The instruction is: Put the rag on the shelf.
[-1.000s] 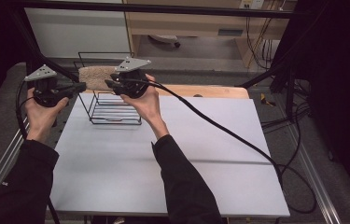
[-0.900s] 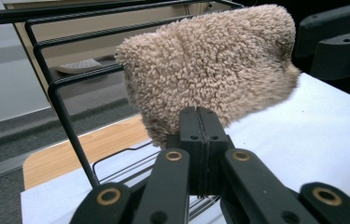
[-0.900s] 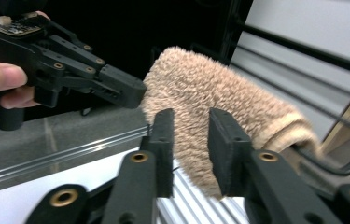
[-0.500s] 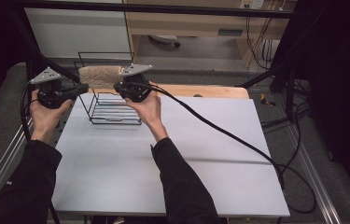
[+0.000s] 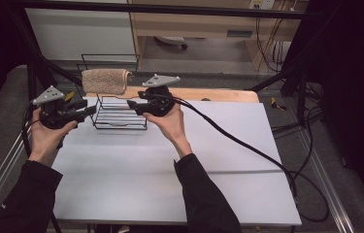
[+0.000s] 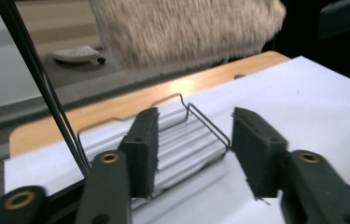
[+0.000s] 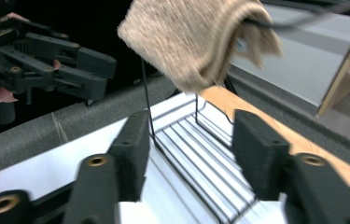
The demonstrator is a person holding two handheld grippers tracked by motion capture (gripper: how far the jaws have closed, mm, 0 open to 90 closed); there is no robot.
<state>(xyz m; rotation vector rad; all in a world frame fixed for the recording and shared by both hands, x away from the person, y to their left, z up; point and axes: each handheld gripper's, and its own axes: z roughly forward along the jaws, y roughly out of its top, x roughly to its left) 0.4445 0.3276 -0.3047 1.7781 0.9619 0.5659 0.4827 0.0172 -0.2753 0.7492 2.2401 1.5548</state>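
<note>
Flanking a wire rack, left hand-held gripper released, right hand-held gripper released, beige towel draped on top

Beige fuzzy towel folded over top bar of black wire rack, hanging loose; rack upright at white table's far-left end.

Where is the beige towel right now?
In the high view, the beige fuzzy towel hangs over the black wire rack's top bar, far left of the table, between both tongs.
</note>
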